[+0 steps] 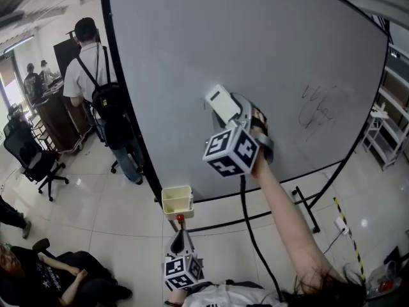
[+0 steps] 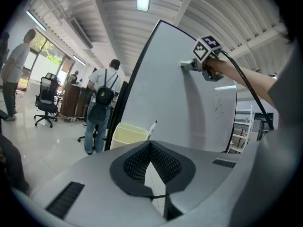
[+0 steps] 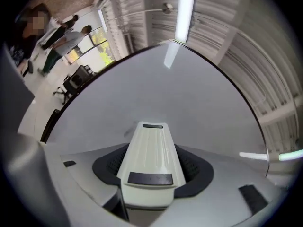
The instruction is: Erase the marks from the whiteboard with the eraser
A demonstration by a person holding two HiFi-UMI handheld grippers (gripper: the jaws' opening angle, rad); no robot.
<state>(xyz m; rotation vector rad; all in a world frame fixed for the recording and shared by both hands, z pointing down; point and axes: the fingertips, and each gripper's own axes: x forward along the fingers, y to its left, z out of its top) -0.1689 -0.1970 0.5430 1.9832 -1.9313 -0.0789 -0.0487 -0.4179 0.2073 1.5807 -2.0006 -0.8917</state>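
The big whiteboard (image 1: 243, 37) carries black scribbled marks (image 1: 317, 110) at its right side. My right gripper (image 1: 238, 110) is shut on a white eraser (image 1: 222, 103) and holds it against the board's middle, left of the marks. The right gripper view shows the eraser (image 3: 149, 145) lying lengthwise between the jaws of that gripper (image 3: 151, 168), with bare board (image 3: 156, 93) ahead. My left gripper (image 1: 181, 234) hangs low under the board, shut with nothing in it. In the left gripper view, its closed tips (image 2: 150, 145) point up at the board (image 2: 170, 89) and the marks (image 2: 218, 105).
A pale yellow container (image 1: 177, 200) hangs at the board's lower edge, with a marker (image 2: 151, 129) sticking out. A person with a backpack (image 1: 96, 82) stands at the board's left edge, near an office chair (image 1: 35, 158). Shelving (image 1: 386, 126) stands at the right, the board's stand foot (image 1: 307, 206) below.
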